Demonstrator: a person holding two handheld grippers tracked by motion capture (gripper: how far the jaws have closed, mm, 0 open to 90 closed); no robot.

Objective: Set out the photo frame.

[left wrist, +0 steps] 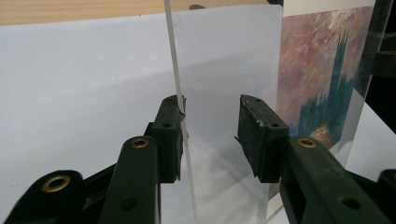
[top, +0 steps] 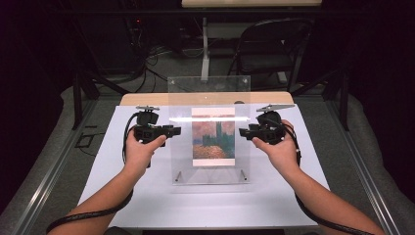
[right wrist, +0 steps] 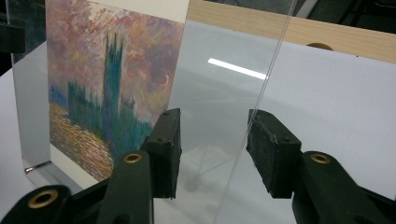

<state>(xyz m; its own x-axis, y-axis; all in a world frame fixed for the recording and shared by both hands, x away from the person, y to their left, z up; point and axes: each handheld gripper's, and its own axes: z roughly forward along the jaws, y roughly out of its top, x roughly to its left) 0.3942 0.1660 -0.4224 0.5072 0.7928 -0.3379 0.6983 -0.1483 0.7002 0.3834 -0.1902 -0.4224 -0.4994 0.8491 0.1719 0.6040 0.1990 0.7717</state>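
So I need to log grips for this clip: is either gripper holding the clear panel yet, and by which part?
No firm hold yet. Each side edge of the clear panel lies between open jaws: left gripper, right gripper.

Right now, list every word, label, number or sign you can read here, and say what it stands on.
No readable text anywhere.
Painted picture of towers under a pink sky: no caption or signature legible.
Clear acrylic frame: unmarked.
Black left gripper and black right gripper: no lettering, just brass rivets.
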